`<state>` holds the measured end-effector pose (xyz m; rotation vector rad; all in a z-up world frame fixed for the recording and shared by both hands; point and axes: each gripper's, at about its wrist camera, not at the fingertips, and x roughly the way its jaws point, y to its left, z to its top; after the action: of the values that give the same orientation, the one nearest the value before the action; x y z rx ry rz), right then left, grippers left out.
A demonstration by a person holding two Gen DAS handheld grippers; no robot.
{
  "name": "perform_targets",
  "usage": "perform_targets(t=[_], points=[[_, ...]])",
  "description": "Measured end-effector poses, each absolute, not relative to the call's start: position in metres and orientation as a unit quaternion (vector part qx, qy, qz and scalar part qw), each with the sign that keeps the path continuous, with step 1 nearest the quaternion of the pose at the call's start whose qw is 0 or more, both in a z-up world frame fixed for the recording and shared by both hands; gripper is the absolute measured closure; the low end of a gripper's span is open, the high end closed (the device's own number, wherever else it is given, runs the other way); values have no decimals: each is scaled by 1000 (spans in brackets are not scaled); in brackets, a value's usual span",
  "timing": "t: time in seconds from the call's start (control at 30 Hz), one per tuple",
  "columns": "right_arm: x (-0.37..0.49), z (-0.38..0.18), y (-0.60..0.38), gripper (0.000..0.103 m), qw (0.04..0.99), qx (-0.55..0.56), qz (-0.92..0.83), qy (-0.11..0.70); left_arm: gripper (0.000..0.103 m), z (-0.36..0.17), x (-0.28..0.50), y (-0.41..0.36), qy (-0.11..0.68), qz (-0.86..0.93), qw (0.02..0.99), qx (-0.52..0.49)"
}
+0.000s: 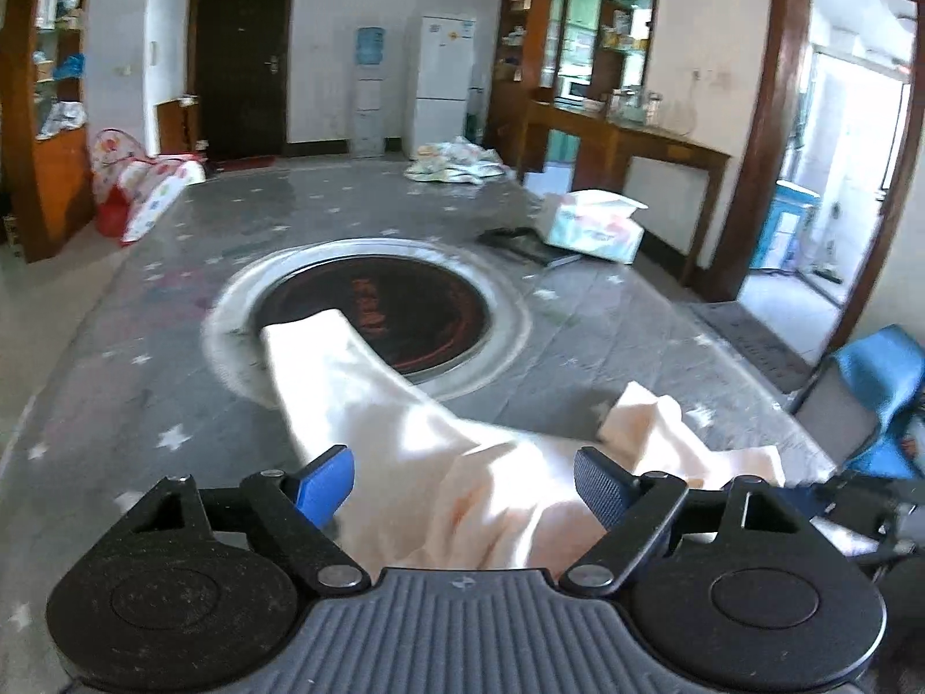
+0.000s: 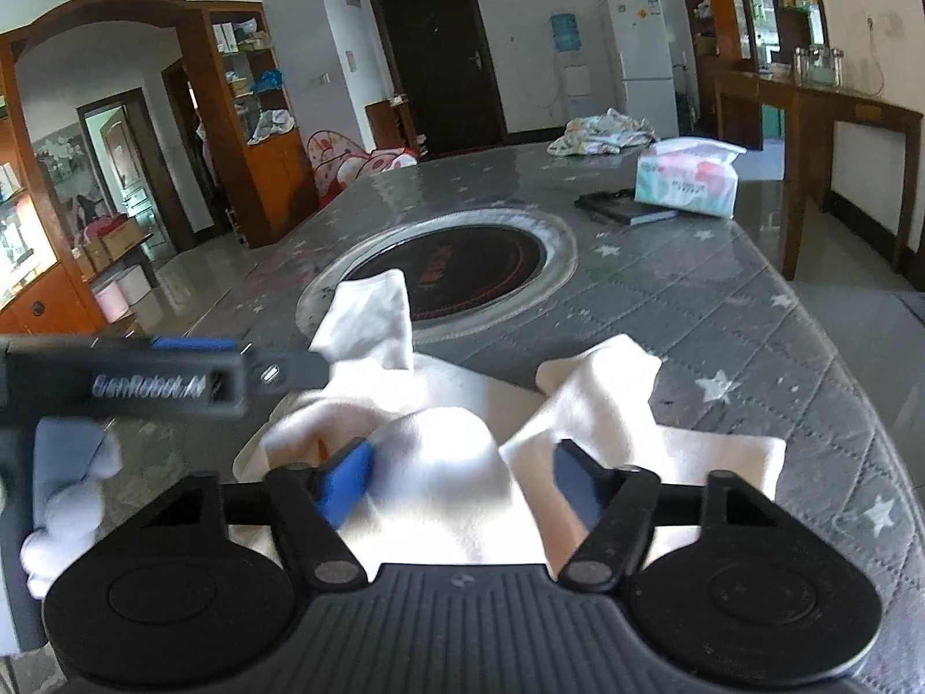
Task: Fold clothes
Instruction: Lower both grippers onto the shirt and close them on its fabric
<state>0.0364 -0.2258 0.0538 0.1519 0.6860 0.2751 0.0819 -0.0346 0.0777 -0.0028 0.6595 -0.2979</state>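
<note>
Grey star-patterned table cover [image 1: 144, 381] fills my view below both claws. My left gripper [image 1: 462, 480] stands open over the cream garment [image 1: 416, 451], pads clear of the cloth. My right gripper [image 2: 462, 480] is open too, a bunched fold between its pads. One sleeve lies on the round cooktop [image 2: 462, 266]. Farther off sit a tissue pack [image 2: 688, 179] and crumpled clothes [image 2: 601, 133].

A garment [image 2: 462, 451] lies on the near bench [image 2: 722, 301], one sleeve [image 2: 376, 312] over the round inset cooktop [image 2: 457, 266]; tissue pack [image 2: 685, 182] and book [image 2: 621, 208] sit beyond, right
</note>
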Motion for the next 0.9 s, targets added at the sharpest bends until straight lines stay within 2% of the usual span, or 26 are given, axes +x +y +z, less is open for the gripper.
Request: perform_targets(t=[0.1,0.13,0.17,0.2,0.27,0.3,0.37,0.5,0.63,0.9], points=[[36,51,-225,53,927,76,143,339,18,70,94,-45,335,-150,930,8],[36,51,-224,59,926,78,146,340,21,66,97,-47,339,-149,929,11],[36,50,-224,62,925,80,150,341,31,62,101,-50,344,-148,927,15],[35,50,-224,63,924,80,152,342,37,58,105,-50,353,-145,924,12],[33,51,-225,70,924,79,155,340,61,51,110,-46,367,-146,919,-3],[31,52,-225,73,924,80,157,338,67,49,111,-43,371,-148,917,-12],[27,54,-228,79,925,83,162,334,91,48,110,-35,371,-148,917,-28],[17,59,-234,89,926,96,172,321,94,57,97,-16,352,-143,923,-63],[4,67,-236,93,929,92,179,311,94,74,74,1,325,-141,932,-76],[-26,79,-235,95,930,74,205,294,95,87,20,29,306,-135,938,-91]])
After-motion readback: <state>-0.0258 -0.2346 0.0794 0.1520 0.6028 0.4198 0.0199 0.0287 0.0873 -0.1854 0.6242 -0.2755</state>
